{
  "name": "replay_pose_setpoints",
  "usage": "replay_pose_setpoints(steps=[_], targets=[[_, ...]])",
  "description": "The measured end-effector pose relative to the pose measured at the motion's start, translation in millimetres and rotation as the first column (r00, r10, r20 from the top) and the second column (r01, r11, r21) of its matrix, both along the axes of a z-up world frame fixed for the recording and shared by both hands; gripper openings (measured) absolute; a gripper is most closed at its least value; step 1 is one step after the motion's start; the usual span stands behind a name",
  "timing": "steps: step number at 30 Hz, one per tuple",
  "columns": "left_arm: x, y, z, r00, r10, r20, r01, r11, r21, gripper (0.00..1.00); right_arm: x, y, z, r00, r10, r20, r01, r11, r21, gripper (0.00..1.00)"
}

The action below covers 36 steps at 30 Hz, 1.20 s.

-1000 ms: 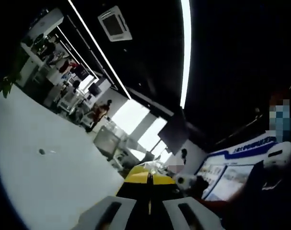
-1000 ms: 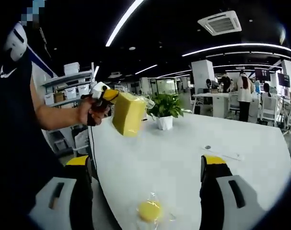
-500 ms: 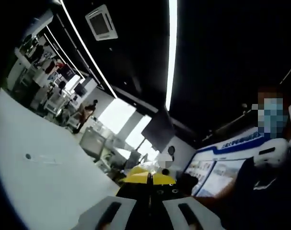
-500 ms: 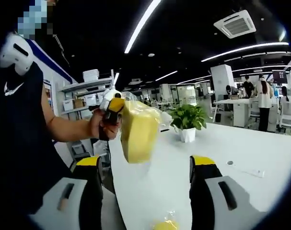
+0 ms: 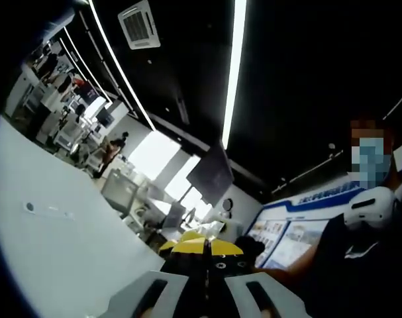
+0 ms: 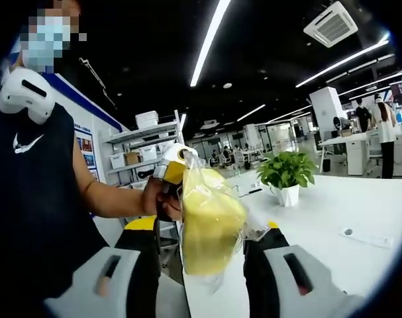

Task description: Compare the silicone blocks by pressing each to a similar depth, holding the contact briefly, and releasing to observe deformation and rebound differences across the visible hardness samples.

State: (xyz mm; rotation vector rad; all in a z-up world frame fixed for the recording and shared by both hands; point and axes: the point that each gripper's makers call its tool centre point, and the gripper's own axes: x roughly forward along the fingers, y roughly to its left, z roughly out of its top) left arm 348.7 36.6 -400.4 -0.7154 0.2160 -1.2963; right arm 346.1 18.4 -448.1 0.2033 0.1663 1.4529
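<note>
The right tongs [image 6: 210,255] stand apart, with the bagged yellow silicone block [image 6: 209,222] hanging between them, its long axis upright. The left tongs [image 6: 173,173] are clamped on its top edge, above the white tabletop [image 6: 333,218]. Closing the right tongs should press it.
</note>
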Motion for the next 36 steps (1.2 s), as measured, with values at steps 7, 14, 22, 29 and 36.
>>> replay_pose_setpoints(steps=[7,14,22,29,36], targets=[[-3.1,3.6,-0.3,1.0,0.0,0.005,0.0,1.0,0.002,0.0,-3.6,0.6,3.6,0.999,0.021,-0.049,-0.02,0.999,0.027,0.28],[-5.8,11.3,-0.4,1.0,0.005,0.025,-0.005,1.0,0.014,0.0,-2.1,7.9,5.4,0.999,0.012,-0.032,-0.012,1.0,-0.007,0.16],[-7.4,14.9,-10.7,0.997,0.039,0.071,-0.048,0.992,0.121,0.0,-0.4,12.7,-5.0,0.998,0.026,-0.049,-0.03,0.996,-0.084,0.06],[-11.5,16.0,-14.9,0.992,0.04,0.119,-0.059,0.985,0.162,0.0,-3.1,13.5,-9.3,0.995,0.047,-0.084,-0.056,0.992,-0.11,0.03],[-15.7,13.2,-13.7,0.985,0.053,0.165,-0.084,0.98,0.182,0.0,-4.7,10.4,-8.7,0.997,0.043,-0.06,-0.05,0.992,-0.115,0.01]])
